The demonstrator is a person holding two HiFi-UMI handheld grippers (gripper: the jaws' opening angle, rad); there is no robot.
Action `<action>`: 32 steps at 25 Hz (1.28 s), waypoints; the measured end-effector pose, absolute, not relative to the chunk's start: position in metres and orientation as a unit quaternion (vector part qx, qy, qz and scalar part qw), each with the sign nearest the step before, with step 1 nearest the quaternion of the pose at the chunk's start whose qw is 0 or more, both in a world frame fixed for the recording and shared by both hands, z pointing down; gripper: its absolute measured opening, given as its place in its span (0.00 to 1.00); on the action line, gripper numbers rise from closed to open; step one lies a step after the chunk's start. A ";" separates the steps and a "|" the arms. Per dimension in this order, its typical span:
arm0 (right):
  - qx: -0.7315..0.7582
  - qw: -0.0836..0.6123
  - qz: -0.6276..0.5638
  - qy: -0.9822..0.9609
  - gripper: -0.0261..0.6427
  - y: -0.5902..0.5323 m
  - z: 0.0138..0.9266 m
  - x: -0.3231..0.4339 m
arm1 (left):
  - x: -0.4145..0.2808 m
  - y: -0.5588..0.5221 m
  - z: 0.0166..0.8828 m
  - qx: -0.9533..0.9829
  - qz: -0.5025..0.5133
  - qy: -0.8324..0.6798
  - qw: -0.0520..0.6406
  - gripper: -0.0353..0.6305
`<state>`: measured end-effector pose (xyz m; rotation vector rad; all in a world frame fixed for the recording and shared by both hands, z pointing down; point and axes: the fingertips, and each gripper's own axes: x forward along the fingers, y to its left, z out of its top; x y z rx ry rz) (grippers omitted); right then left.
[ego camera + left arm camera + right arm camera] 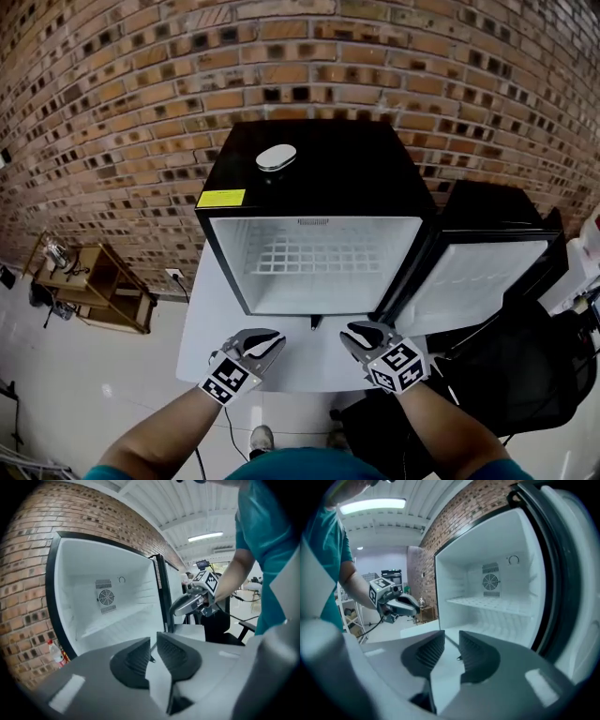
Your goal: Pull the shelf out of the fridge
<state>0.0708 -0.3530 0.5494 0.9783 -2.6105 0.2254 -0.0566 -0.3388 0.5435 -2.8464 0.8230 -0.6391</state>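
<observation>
The fridge (pixel 319 178) stands at the back of the white bench (pixel 202 328). Its door (pixel 478 281) is swung wide to the right, so the mouth is open to the front. The wire shelf (pixel 314 255) sits midway up inside, its rear edge hard to make out. The left claw (pixel 267 342) and right claw (pixel 356 333) hover over the bench's front edge, short of the shelf. Each has its jaws slightly apart, with nothing between them.

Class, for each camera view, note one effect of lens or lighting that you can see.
Head view: the red brick wall bows in curves, fisheye distortion. Left gripper view: dark rounded corners frame the black fridge's white interior. Right gripper view: the long ceiling lamp glares white.
</observation>
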 end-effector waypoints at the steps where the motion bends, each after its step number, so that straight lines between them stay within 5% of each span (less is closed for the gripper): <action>1: 0.349 0.183 0.065 -0.917 0.18 -0.360 0.548 0.067 | -0.053 -0.348 0.542 -0.937 -0.217 0.266 0.072 0.15; 11: 0.376 0.255 -0.076 -0.888 0.29 -0.425 0.517 0.047 | -0.031 -0.425 0.549 -0.902 -0.269 0.300 0.157 0.44; 20: 0.397 0.341 -0.185 -0.832 0.42 -0.471 0.520 0.046 | -0.008 -0.481 0.543 -0.845 -0.336 0.322 0.265 0.47; 32: 0.400 0.444 -0.271 -0.755 0.46 -0.521 0.547 0.054 | -0.005 -0.529 0.560 -0.778 -0.423 0.327 0.329 0.47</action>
